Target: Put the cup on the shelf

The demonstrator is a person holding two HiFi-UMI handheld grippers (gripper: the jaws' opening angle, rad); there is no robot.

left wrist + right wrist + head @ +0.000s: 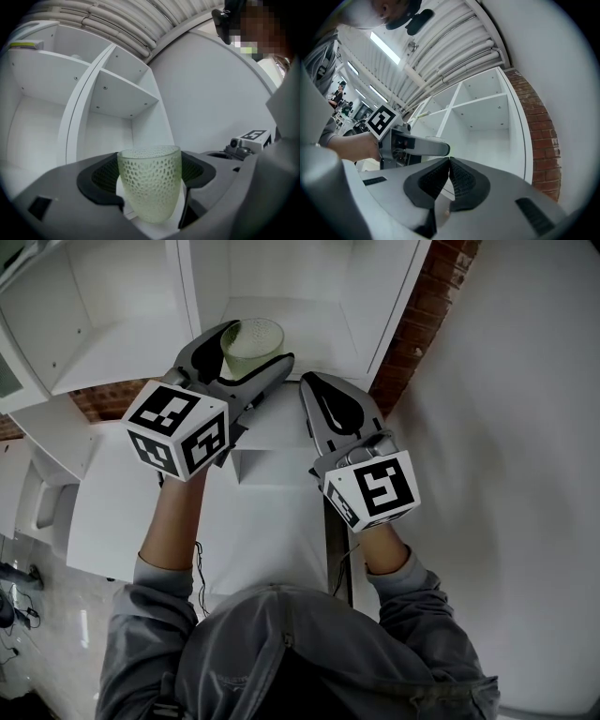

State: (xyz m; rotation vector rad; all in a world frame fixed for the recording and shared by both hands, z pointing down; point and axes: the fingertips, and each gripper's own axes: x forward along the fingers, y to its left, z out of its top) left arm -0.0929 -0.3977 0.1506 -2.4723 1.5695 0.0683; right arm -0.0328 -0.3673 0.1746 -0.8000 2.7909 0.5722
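A pale green dimpled glass cup stands upright between the jaws of my left gripper, which is shut on its sides. The cup is over the white shelf board of a lower compartment of the white shelving unit; whether it touches the board I cannot tell. My right gripper is just to the right of the left one, its jaws shut together with nothing between them. In the right gripper view the left gripper shows at the left.
A brick wall strip runs along the shelving's right side, with a plain white wall beyond. A vertical divider separates the compartment from another on the left. A white surface lies below the shelving.
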